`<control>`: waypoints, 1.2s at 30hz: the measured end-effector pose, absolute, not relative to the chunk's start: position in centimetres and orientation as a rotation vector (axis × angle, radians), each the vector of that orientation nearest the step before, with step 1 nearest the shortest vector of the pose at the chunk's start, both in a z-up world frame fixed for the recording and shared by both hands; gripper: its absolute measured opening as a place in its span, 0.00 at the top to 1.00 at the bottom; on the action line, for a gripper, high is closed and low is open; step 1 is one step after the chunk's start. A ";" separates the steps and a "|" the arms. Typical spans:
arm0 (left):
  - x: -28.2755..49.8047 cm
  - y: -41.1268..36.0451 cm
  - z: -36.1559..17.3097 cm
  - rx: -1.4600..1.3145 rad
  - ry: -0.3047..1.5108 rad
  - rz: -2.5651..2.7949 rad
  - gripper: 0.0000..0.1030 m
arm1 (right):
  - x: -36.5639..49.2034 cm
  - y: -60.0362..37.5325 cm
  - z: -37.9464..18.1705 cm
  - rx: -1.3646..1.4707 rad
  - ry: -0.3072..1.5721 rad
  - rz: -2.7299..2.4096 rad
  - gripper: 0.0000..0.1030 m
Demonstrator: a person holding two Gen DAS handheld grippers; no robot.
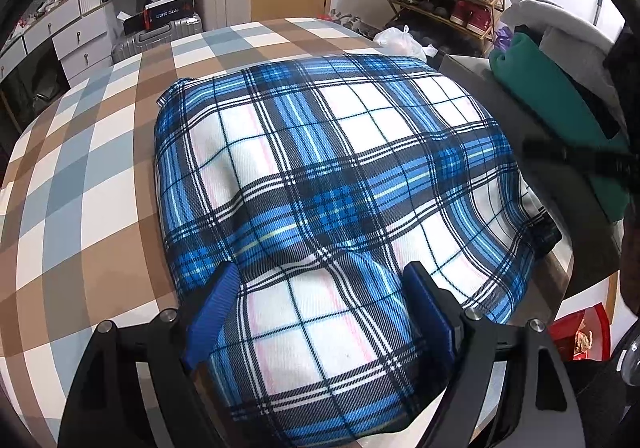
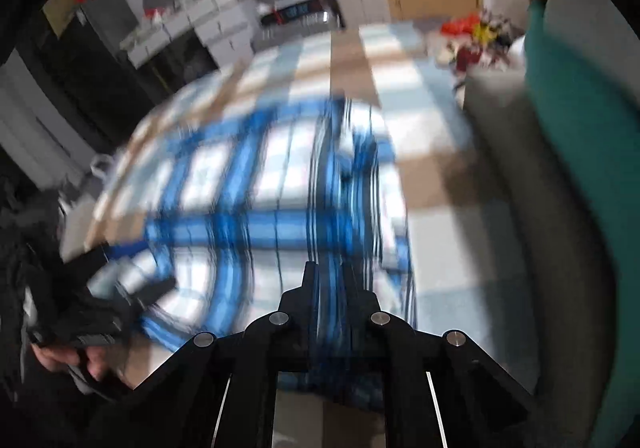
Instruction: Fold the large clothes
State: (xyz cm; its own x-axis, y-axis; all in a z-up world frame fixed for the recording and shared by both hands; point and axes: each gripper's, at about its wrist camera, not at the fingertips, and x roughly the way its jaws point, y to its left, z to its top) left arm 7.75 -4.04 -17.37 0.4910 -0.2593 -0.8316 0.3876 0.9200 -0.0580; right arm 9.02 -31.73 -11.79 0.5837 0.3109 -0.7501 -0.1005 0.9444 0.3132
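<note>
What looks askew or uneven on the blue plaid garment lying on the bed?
The blue plaid garment is not flat: a raised ridge of cloth runs across its near part, just beyond the left tongs, and a small tab sticks out at its far left corner. Nothing looks torn or spilled. The right wrist view is too blurred to add more.

Left gripper (image 1: pixel 324 284) — jaws spread wide, angled downward, blue pads (image 1: pixel 214 312) flanking bunched cloth. Right gripper (image 2: pixel 328 280) — jaws nearly closed, pinching a fabric fold; view blurred.
</note>
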 end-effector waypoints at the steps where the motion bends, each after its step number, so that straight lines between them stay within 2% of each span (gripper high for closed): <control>1: 7.8 -4.1 -17.4 0.146 0.982 -0.394 0.22 | 9.5 -31.8 -11.3 0.245 0.902 0.218 0.89; 4: 7.9 -4.2 -17.5 0.153 0.983 -0.394 0.21 | 11.6 -31.8 -11.9 0.232 0.917 0.183 0.89; 9: 8.1 -4.2 -17.4 0.159 0.986 -0.394 0.21 | 13.6 -30.9 -16.3 0.267 1.064 0.170 0.89; 11: 8.1 -4.2 -17.2 0.157 0.992 -0.398 0.21 | 13.2 -30.6 -16.2 0.255 1.028 0.157 0.89; 13: 8.1 -4.0 -16.3 0.149 0.991 -0.409 0.21 | 13.3 -30.6 -16.2 0.245 1.032 0.162 0.89; 18: 8.7 -2.9 -10.4 0.071 0.827 -0.502 0.21 | 13.0 -31.7 -16.3 0.297 1.024 0.207 0.89; 22: 14.2 -4.9 -10.8 0.135 0.967 -0.540 0.21 | 12.2 -31.9 -16.2 0.299 0.994 0.213 0.89; 25: 19.2 -5.5 -14.9 0.077 1.202 -0.552 0.22 | 12.1 -31.8 -16.2 0.286 0.982 0.223 0.89; 28: 21.1 -5.5 -18.0 0.031 1.308 -0.539 0.23 | 11.9 -32.1 -16.1 0.291 0.975 0.247 0.89; 32: 20.5 -6.8 -18.1 0.087 1.286 -0.515 0.18 | 12.7 -32.4 -14.9 0.255 1.040 0.298 0.87; 36: 19.1 -6.3 -16.7 0.031 1.221 -0.485 0.18 | 13.0 -33.1 -10.1 0.247 0.888 0.329 0.87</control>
